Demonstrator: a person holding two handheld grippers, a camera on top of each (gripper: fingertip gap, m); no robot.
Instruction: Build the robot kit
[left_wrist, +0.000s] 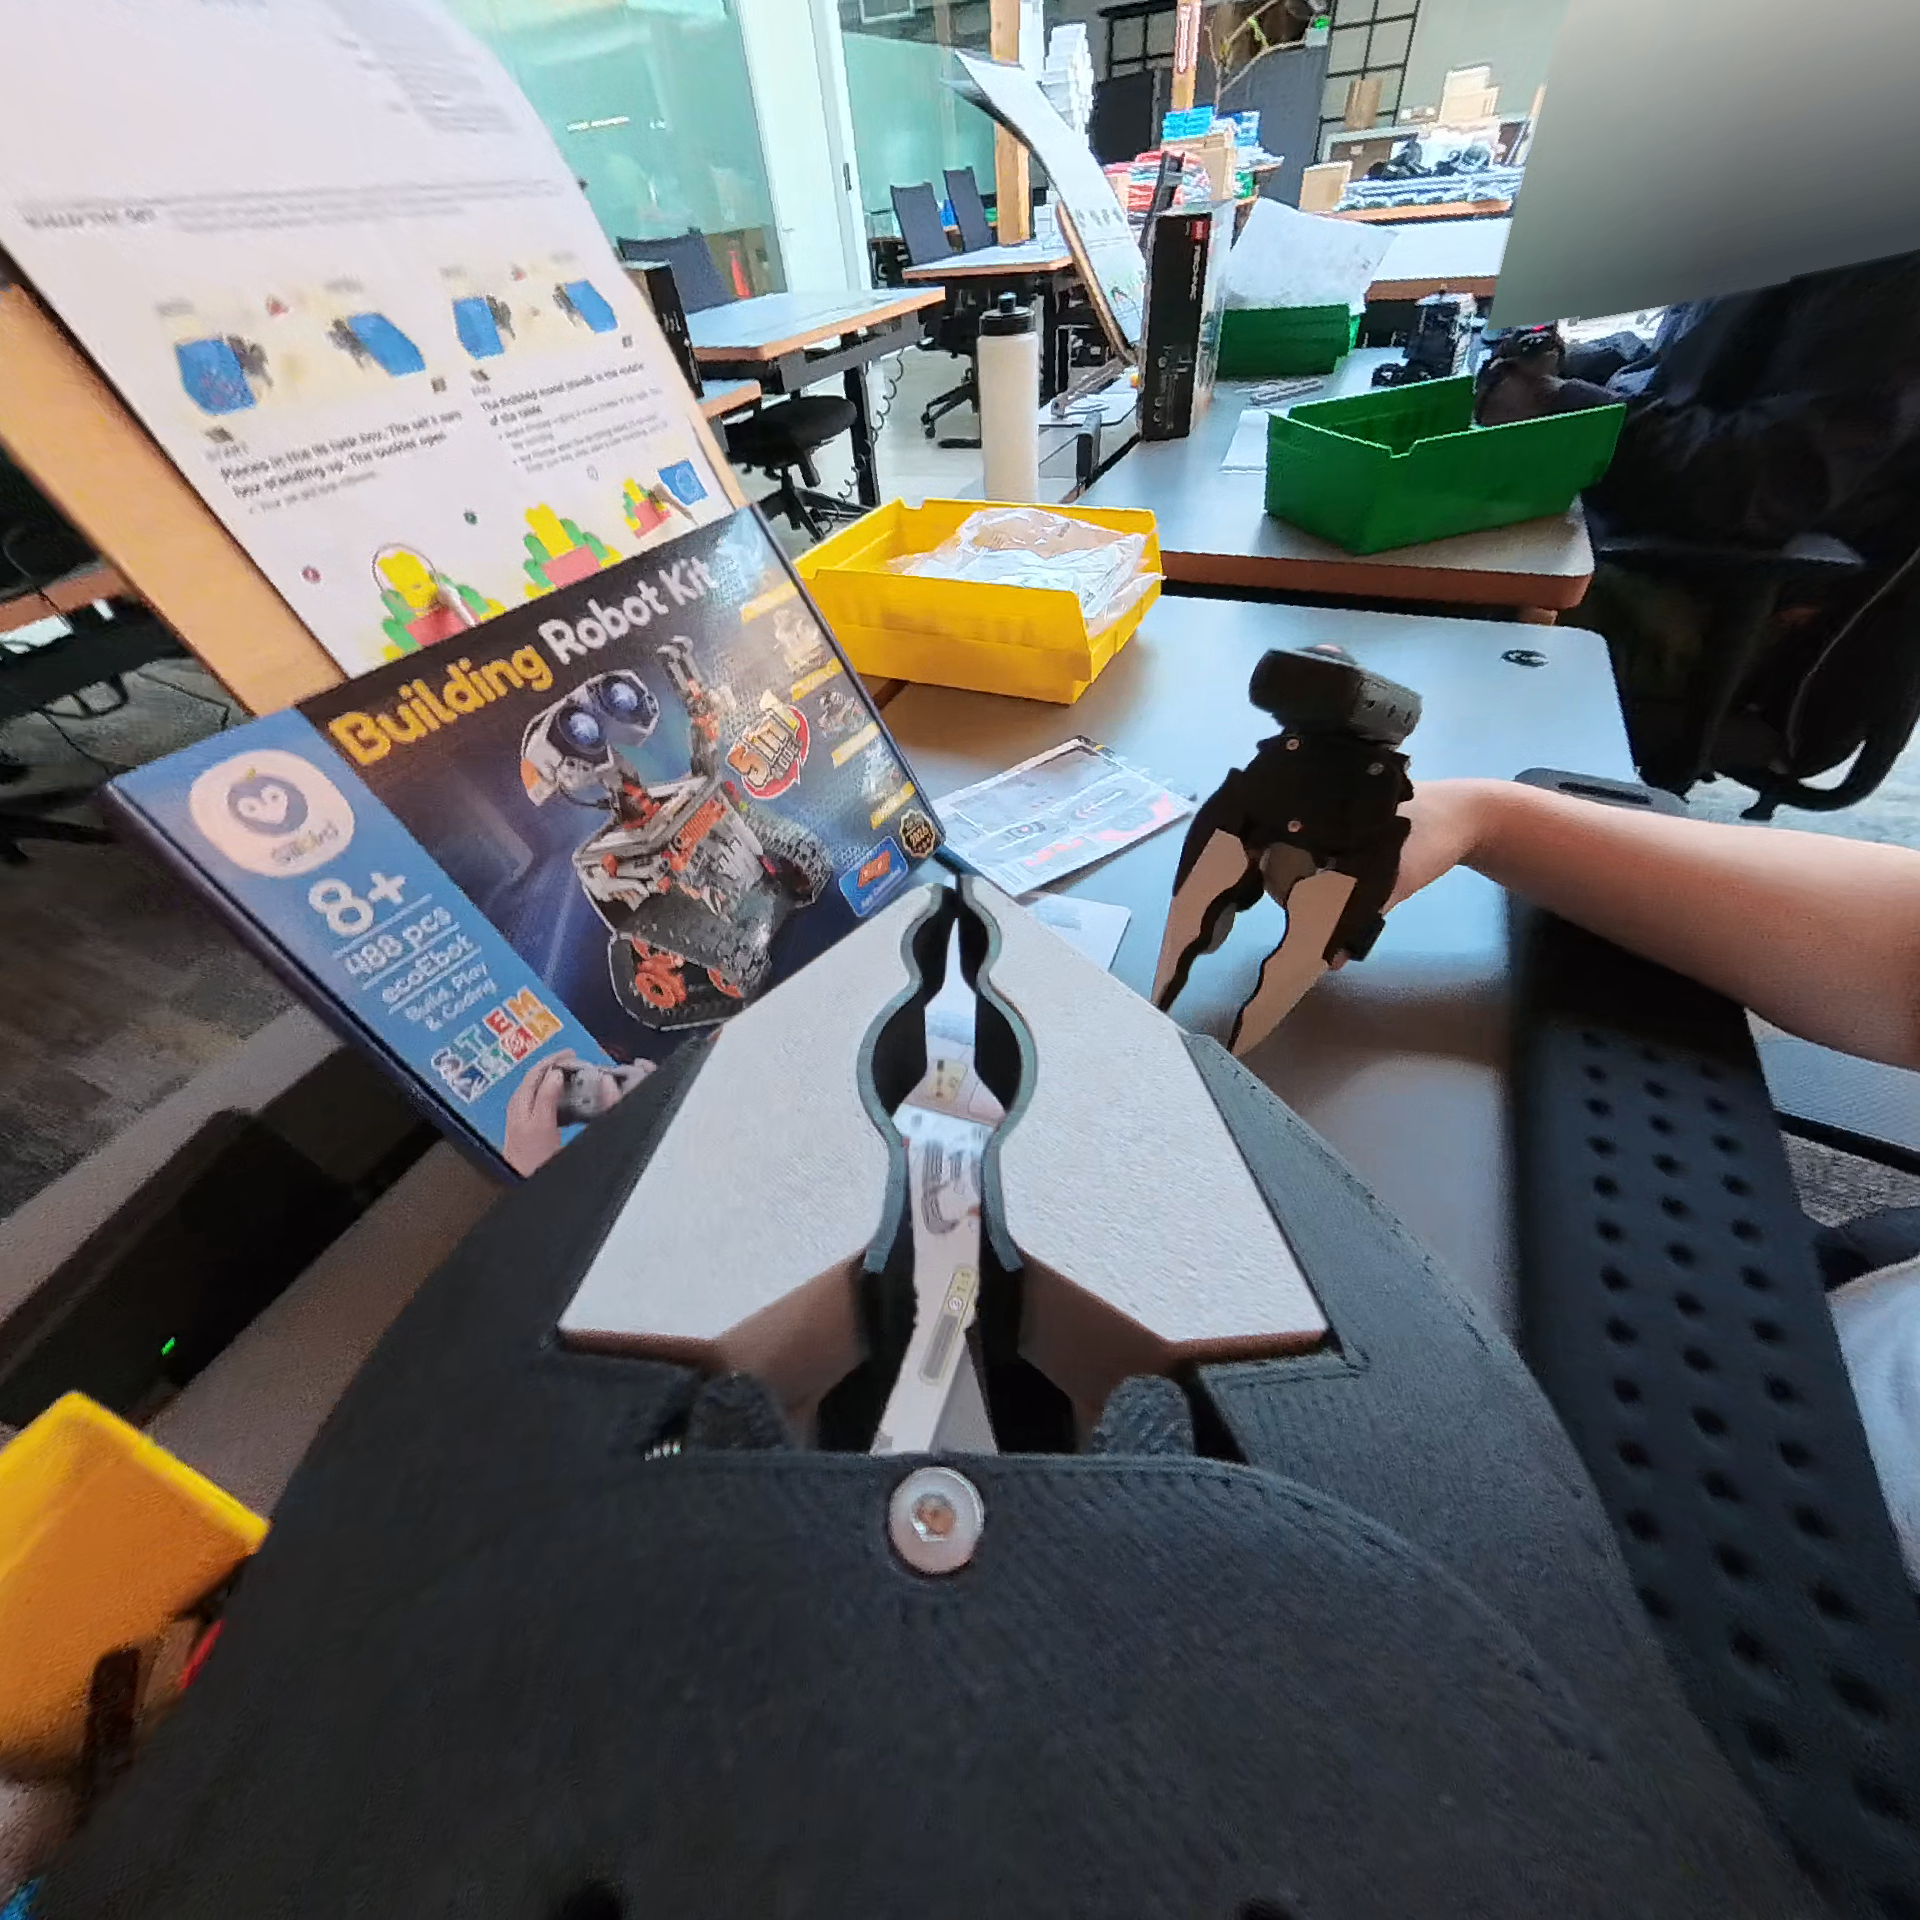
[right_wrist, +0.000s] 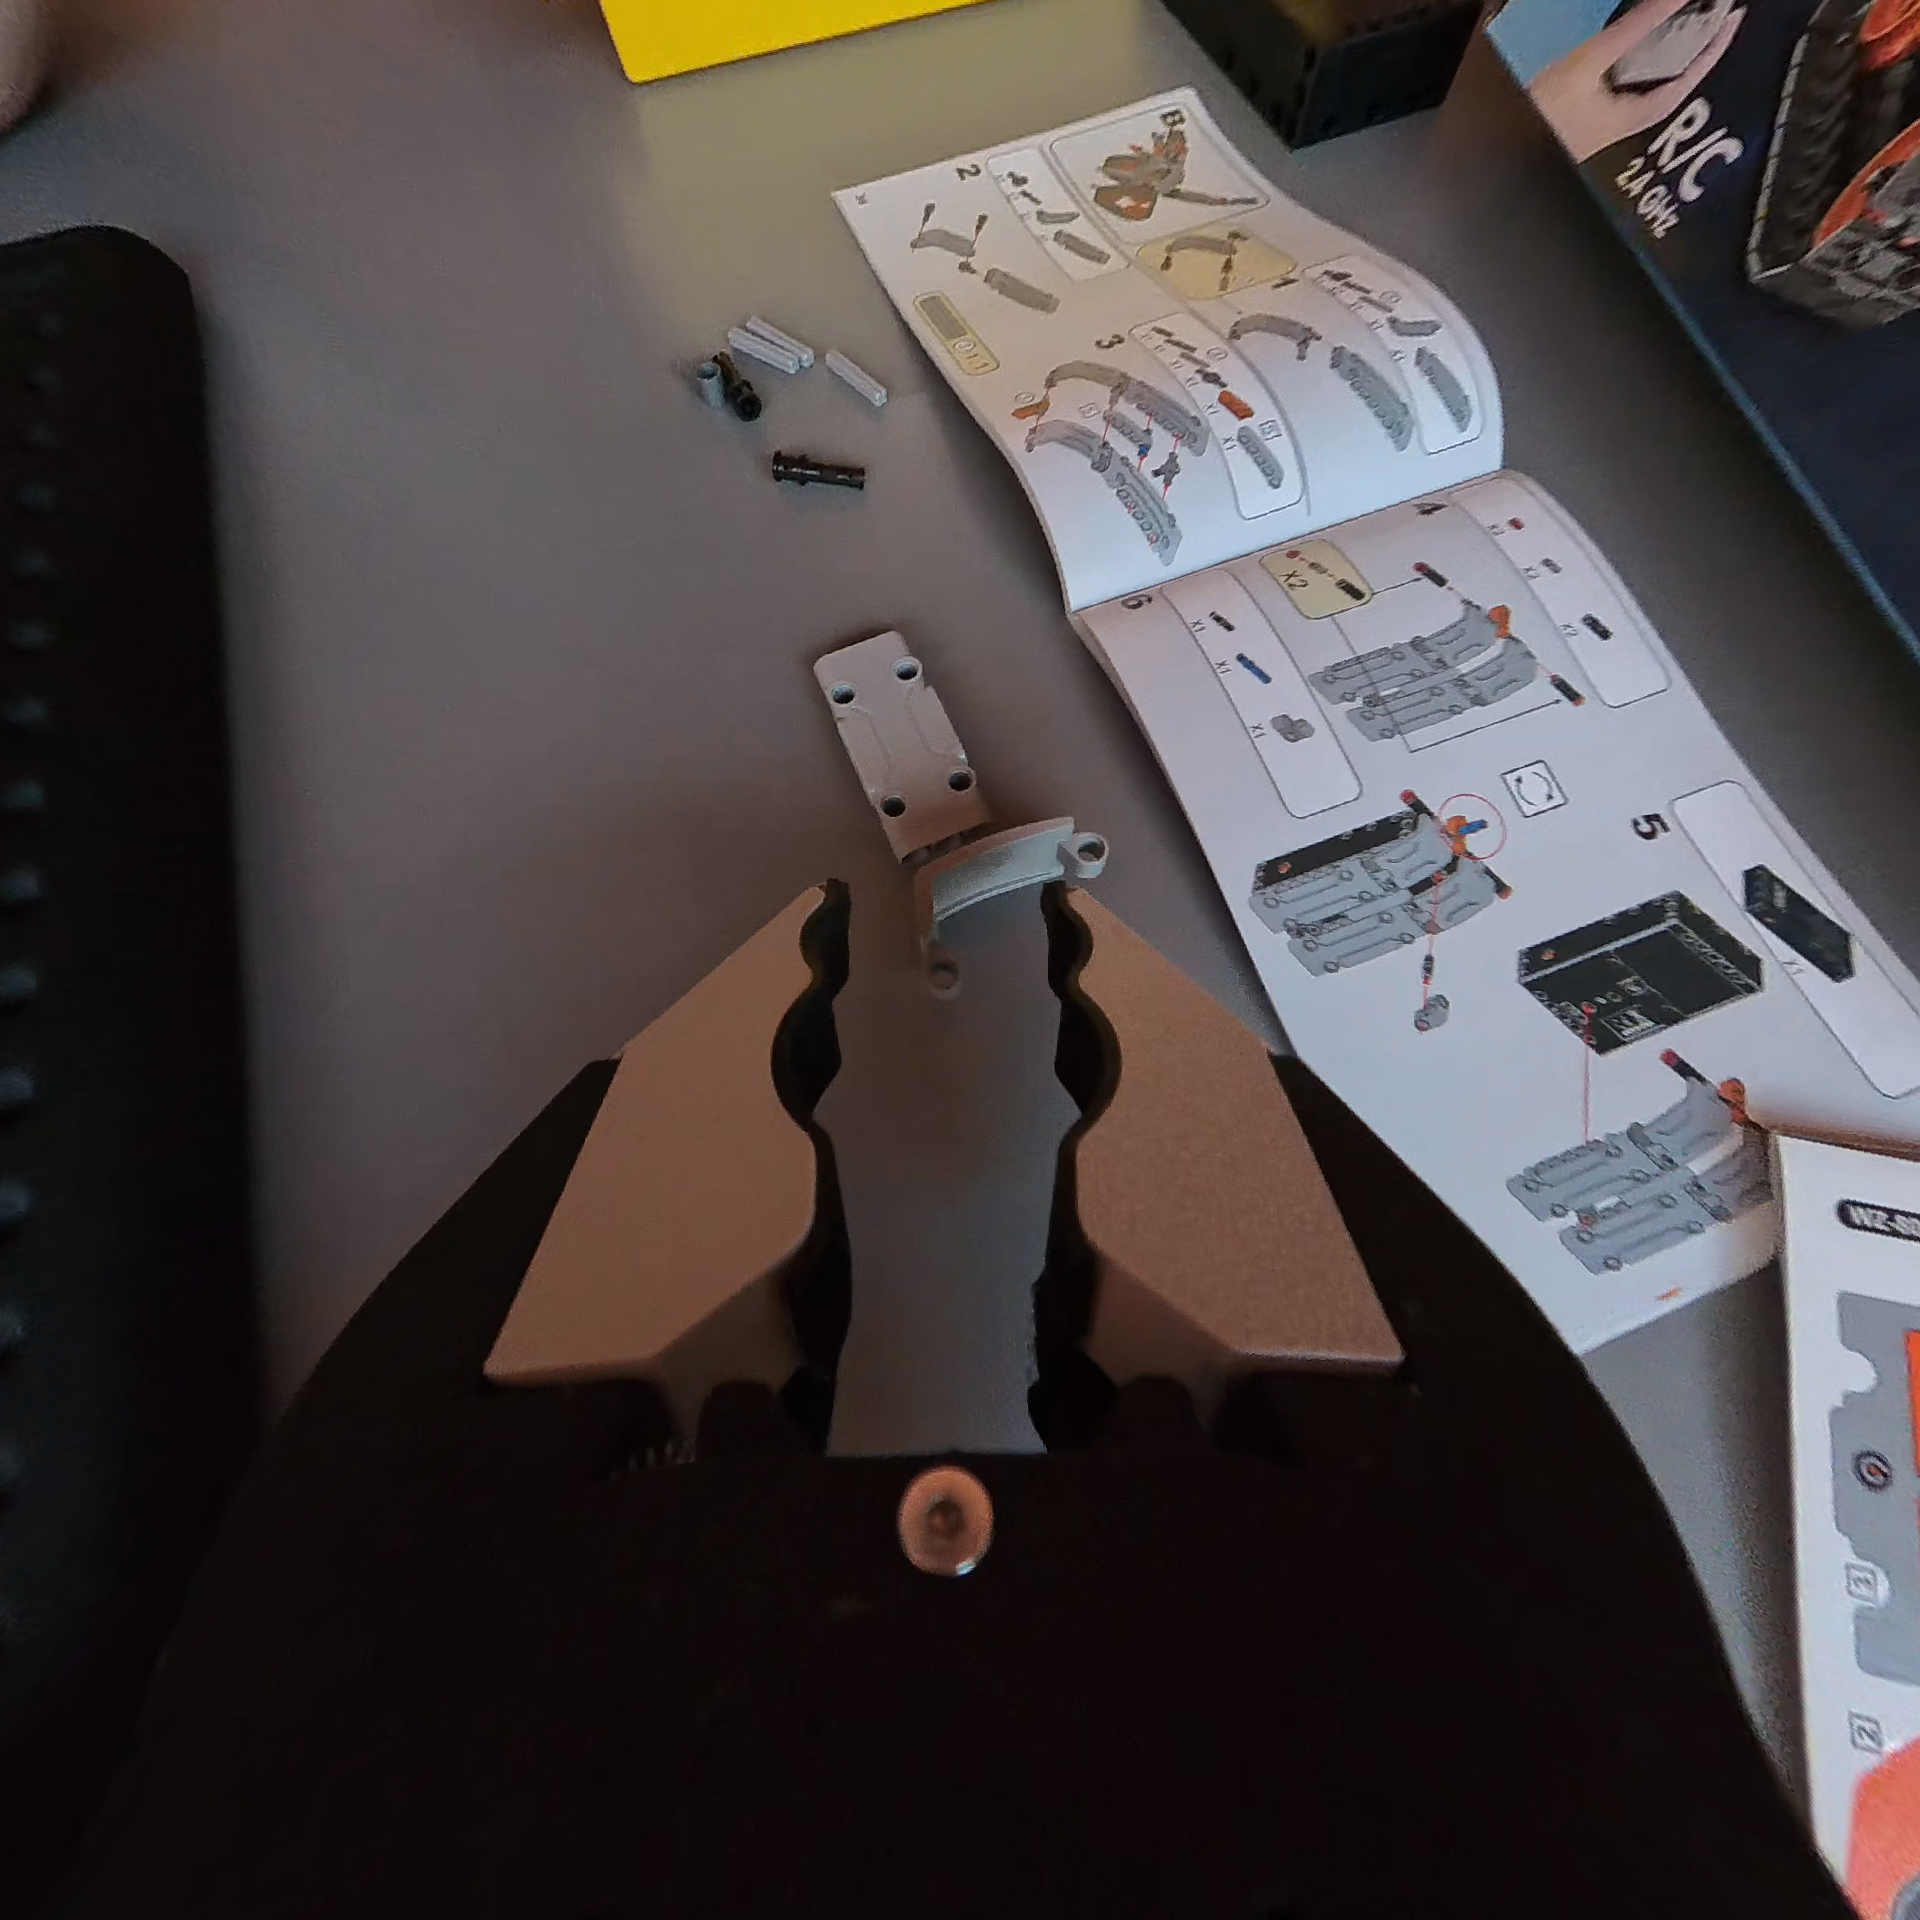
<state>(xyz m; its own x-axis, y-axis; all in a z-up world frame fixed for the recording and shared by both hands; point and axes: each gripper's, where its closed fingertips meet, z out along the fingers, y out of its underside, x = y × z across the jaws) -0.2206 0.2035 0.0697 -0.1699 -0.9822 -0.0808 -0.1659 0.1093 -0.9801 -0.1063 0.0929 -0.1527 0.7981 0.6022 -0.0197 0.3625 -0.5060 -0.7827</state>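
Your left gripper (left_wrist: 956, 904) has its jaws pinched almost together on a thin printed booklet (left_wrist: 940, 1247), most of it hidden behind the pale textured pads. The glossy blue kit box (left_wrist: 499, 862) leans on a board at far left. Your right gripper (right_wrist: 945, 904) hangs with jaws apart over the smooth grey table (right_wrist: 468, 675), just short of a grey curved panel piece (right_wrist: 1003, 868) touching a flat 4-holed plate (right_wrist: 899, 743). An unfolded instruction sheet (right_wrist: 1403, 727) runs off the right edge. Small grey and black pins (right_wrist: 790, 384) lie farther off, blurred.
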